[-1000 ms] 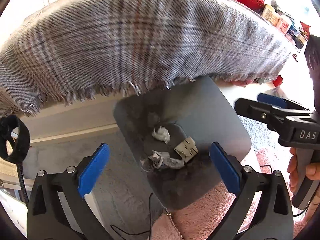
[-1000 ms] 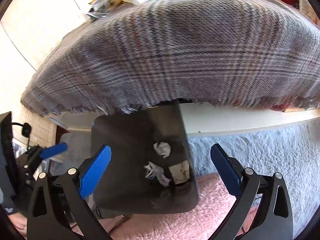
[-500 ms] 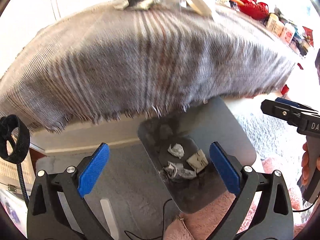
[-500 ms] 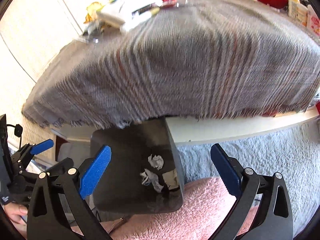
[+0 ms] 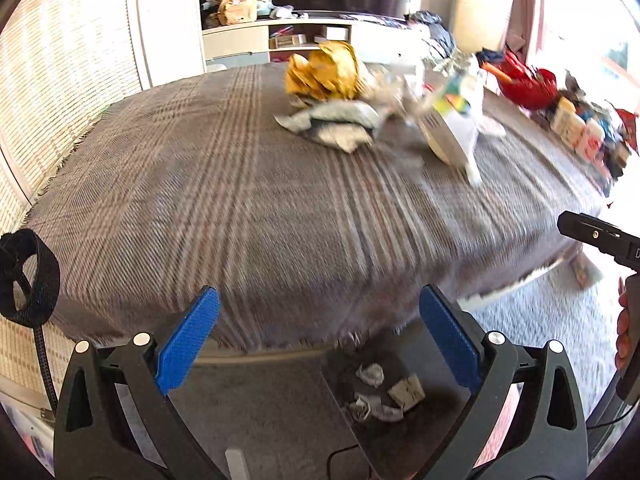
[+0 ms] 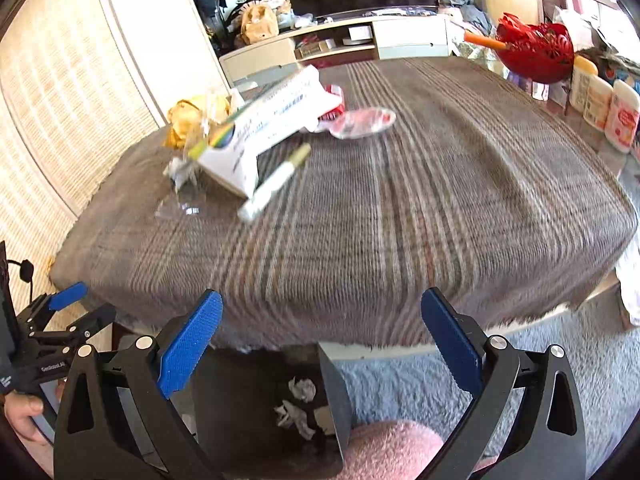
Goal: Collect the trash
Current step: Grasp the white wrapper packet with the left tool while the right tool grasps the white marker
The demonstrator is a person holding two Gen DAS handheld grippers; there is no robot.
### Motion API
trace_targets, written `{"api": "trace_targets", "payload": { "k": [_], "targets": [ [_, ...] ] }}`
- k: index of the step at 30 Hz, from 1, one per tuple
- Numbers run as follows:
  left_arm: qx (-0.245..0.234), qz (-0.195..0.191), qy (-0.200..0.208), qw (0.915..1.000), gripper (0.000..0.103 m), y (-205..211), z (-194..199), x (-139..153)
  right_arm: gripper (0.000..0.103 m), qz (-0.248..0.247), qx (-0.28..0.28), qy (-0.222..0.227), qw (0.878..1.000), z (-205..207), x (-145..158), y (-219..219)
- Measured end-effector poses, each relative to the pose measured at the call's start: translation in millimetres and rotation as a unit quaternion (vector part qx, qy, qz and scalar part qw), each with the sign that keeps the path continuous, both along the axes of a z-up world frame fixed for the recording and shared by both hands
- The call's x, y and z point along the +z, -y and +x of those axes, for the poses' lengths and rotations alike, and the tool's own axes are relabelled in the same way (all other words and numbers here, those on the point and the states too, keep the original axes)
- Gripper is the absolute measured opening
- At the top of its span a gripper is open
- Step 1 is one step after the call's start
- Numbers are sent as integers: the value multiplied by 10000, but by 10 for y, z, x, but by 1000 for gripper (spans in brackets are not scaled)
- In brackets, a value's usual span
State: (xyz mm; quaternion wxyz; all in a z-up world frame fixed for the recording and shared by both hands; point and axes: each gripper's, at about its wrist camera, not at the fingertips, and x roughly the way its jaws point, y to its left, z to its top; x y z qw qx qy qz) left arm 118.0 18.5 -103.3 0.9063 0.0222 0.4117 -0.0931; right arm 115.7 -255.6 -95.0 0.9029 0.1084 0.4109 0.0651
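A dark bin (image 5: 400,356) (image 6: 336,392) stands on the floor under the table's near edge, with crumpled paper scraps (image 5: 376,390) (image 6: 298,404) inside. On the plaid tablecloth (image 5: 260,200) (image 6: 400,216) lies a heap of trash: a yellow crumpled bag (image 5: 322,70) (image 6: 192,118), a grey cloth (image 5: 338,124), a white box (image 5: 454,126) (image 6: 272,124), a marker (image 6: 276,180) and a red-and-clear wrapper (image 6: 360,120). My left gripper (image 5: 318,346) and right gripper (image 6: 320,344) are both open and empty, held above the bin at the table's near edge.
A red bowl (image 6: 534,50) (image 5: 528,82) and several bottles (image 6: 604,100) (image 5: 576,128) line the table's right side. A low white cabinet (image 6: 340,46) stands behind. Grey carpet (image 6: 520,360) covers the floor, and something pink and fluffy (image 6: 392,452) lies by the bin.
Both cameras have tilted up from the bin. The tabletop and its trash heap have come into view, and the bin has dropped to the bottom of both views. Both grippers stay open.
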Motion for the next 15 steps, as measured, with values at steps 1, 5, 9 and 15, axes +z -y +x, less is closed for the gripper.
{"api": "trace_targets", "payload": {
  "k": [1, 5, 9, 15],
  "targets": [
    [28, -18, 6, 10000, 95, -16, 51, 12, 100, 6, 12, 13, 10000, 52, 12, -19],
    [135, 61, 127, 9998, 95, -58, 243, 87, 100, 128, 113, 68, 9998, 276, 58, -148],
    [192, 128, 175, 9996, 95, -86, 440, 144, 100, -18, 225, 77, 9997, 480, 58, -355],
    [196, 200, 152, 9995, 95, -149, 708, 181, 84, -138, 451, -23, 9989, 735, -43, -578]
  ]
}}
